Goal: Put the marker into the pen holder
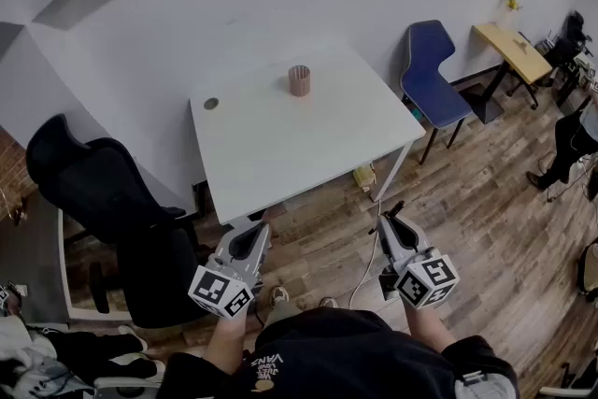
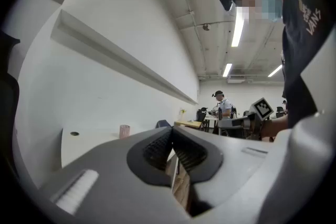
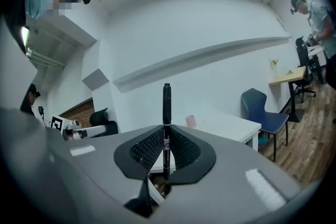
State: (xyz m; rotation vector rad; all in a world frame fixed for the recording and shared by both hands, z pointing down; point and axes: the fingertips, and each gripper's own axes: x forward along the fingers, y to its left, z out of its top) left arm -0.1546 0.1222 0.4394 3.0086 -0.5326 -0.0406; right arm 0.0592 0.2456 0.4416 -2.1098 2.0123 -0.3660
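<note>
Pinches the slim black marker upright in the right gripper, likely for a straight drop into the pink ribbed pen holder at twelve o'clock, with the left gripper pressed together, empty.

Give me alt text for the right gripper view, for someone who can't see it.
The right gripper is shut on a black marker that stands upright between its jaws. Beyond it, a pink pen holder sits on a white table, with a blue chair at the right.
</note>
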